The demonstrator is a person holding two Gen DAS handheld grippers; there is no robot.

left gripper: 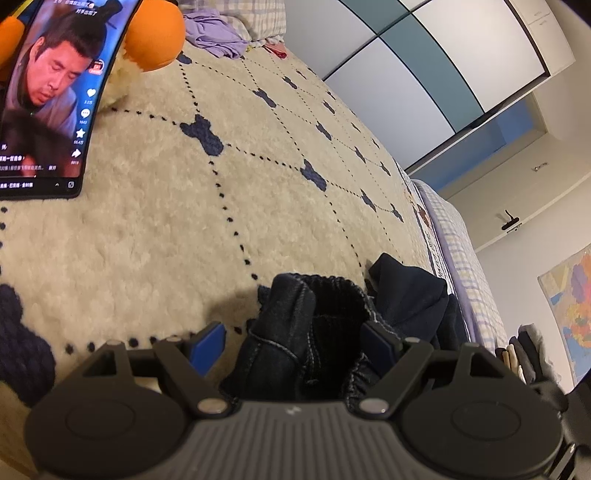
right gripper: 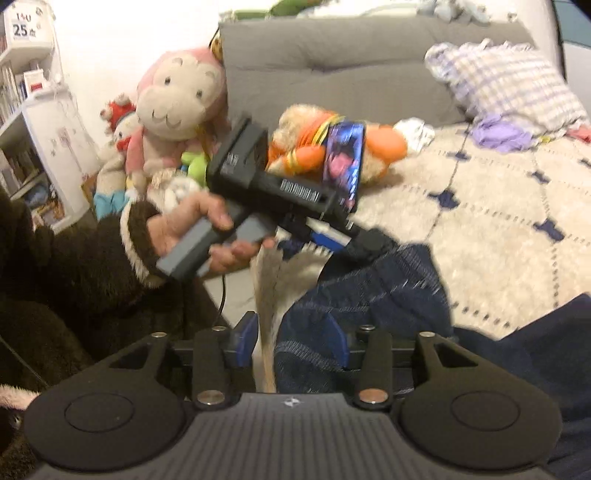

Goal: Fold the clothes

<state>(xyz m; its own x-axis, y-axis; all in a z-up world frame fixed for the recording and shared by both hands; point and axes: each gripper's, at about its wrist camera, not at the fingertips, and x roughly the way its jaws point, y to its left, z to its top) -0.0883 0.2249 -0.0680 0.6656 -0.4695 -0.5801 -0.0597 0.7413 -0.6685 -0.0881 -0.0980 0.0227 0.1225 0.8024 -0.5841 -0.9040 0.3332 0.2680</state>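
One dark denim garment (left gripper: 325,332), bunched, contrast stitching, ribbed waistband

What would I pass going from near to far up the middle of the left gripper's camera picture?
The left hand-held gripper, then the dark jeans bunched between its fingers, then the cream blanket with navy bows and dotted lines, then the crumpled purple garment, and last the checked pillow.

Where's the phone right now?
The phone sits upper left in the left wrist view, propped against the orange plush toy on the cream blanket, beyond the dark garment.
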